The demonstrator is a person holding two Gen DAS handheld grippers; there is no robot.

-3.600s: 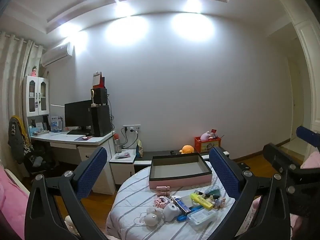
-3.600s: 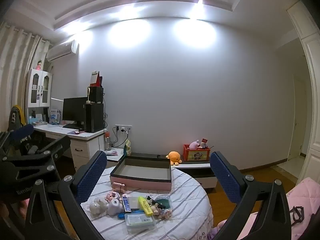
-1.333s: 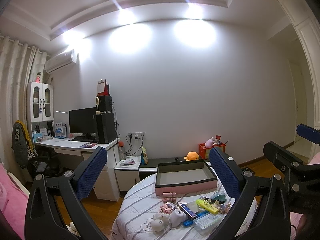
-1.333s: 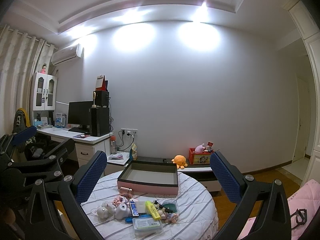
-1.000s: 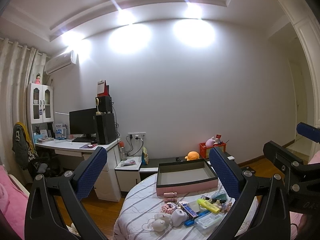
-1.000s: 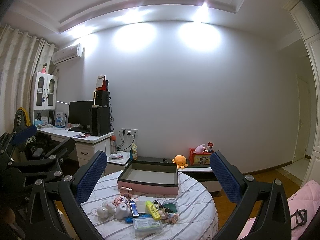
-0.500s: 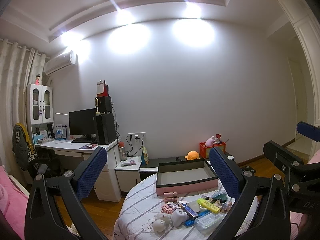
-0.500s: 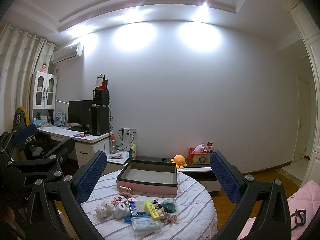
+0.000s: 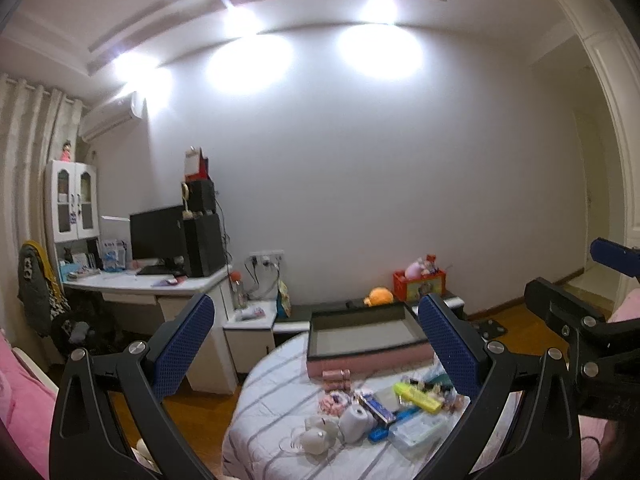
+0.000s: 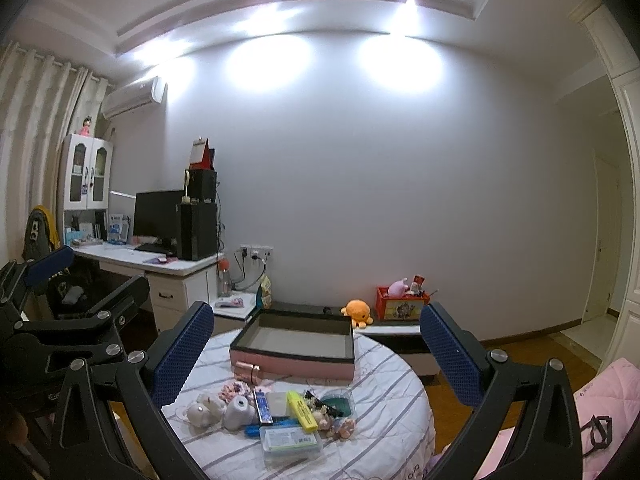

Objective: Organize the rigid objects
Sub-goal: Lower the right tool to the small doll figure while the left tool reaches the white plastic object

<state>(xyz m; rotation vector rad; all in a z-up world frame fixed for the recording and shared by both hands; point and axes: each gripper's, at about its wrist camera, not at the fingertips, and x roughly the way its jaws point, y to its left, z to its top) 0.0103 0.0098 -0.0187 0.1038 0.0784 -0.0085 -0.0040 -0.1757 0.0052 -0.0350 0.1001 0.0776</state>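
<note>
Left wrist view gives me the left gripper (image 9: 314,342) held high and well back from the round table (image 9: 264,408), its two blue, dimpled pads spread wide with nothing between them. The right gripper (image 10: 316,350) matches it in its own camera: fingers far apart, empty, above the near edge of the same table. Each tool's black frame also pokes into the other's picture at the side.

The table wears a white cloth with thin grey stripes. At its far side sits a rectangular tray (image 10: 294,350) with pink outer walls, a dark rim and a flat grey floor; I see nothing in it. In front of it lies the heap of small things, all apart from both grippers: a glossy rose-coloured tube (image 10: 247,370) touching the tray's wall, a yellow highlighter (image 10: 302,405), a clear lidded plastic case (image 10: 290,440), a narrow blue packet (image 10: 262,402), two pale rounded plush-like lumps (image 10: 222,406) and a pinkish frilly bundle (image 10: 236,390).

The right-hand pad of the left gripper covers the tray's corner in that view. The little pieces around the highlighter are too small and blurred for me to name.
</note>
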